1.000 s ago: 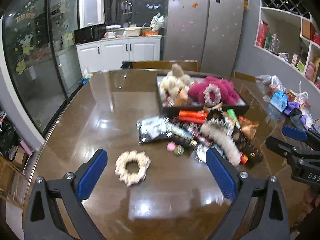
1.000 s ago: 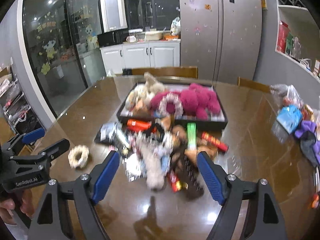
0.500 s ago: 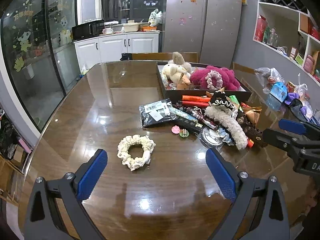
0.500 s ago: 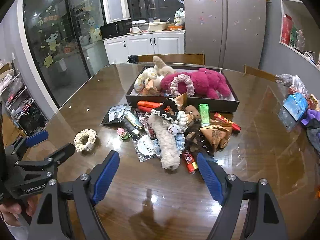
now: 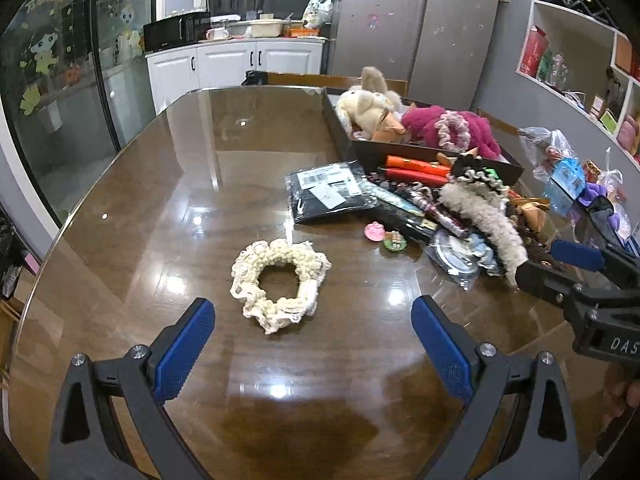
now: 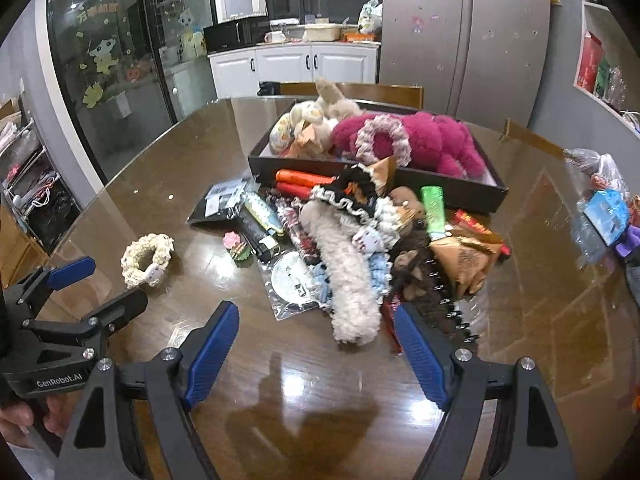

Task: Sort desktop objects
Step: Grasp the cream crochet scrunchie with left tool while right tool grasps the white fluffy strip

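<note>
We are at the approach step: the cream scrunchie (image 5: 281,285) lies alone on the glossy brown table (image 5: 160,208), just ahead of the left gripper (image 5: 312,344), centred between its wide-spread blue pads and not touched. Next move calls for lowering over one side of the ring and pinching the soft rim, then carrying it toward the black tray (image 5: 424,151). The scrunchie looks knitted, frilly, floppy, flat on the glass; it should squash easily. Right of it sits the clutter pile, with a fluffy beige hair clip (image 6: 344,276), a black packet (image 5: 328,196) and a green lighter (image 6: 434,206), probably. The right gripper (image 6: 316,352) is wide too, empty, facing that pile. The tray holds a magenta plush toy (image 6: 428,140).
</note>
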`<state>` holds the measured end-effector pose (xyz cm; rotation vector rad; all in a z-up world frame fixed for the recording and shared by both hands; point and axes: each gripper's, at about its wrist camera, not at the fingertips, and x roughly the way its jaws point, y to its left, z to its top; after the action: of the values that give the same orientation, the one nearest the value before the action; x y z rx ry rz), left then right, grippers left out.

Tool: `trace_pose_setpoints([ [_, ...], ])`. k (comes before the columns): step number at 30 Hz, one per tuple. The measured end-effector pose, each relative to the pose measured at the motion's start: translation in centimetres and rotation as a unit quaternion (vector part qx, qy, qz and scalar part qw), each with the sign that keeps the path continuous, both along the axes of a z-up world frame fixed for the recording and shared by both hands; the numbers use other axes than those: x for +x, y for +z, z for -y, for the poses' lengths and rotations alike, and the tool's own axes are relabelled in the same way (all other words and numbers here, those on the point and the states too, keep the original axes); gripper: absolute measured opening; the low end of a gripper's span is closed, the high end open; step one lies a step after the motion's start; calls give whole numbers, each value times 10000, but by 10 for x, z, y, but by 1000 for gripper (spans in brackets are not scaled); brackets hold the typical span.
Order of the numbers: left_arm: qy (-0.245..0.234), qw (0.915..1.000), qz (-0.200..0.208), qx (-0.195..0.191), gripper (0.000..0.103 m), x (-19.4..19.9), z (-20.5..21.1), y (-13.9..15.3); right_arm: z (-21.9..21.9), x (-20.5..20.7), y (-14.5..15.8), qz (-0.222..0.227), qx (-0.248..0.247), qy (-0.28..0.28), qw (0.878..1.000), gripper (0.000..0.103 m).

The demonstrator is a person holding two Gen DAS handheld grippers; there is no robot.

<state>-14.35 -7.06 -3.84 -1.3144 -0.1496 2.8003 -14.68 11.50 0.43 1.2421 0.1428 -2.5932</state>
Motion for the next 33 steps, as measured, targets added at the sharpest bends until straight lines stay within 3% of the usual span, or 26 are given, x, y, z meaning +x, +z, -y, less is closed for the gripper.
trace_pose_setpoints([
  [17,-111,9990,365,220,100,-39,4,-27,-10,-35,-38,412,-215,-275,9985,82],
  [30,-105,9986,422,-313,98,-48,-7,-39,-6,-48,-49,237,60,-344,9991,79],
  [31,-103,9985,416,-339,96,-48,-8,-39,-7,-48,-48,209,73,-361,9991,71],
  [32,-105,9986,373,-367,86,-47,-8,-37,-8,-49,-48,187,87,-400,9990,59],
  [33,-77,9984,331,-442,70,-46,-9,-36,-11,-49,-47,184,53,-437,9989,55],
])
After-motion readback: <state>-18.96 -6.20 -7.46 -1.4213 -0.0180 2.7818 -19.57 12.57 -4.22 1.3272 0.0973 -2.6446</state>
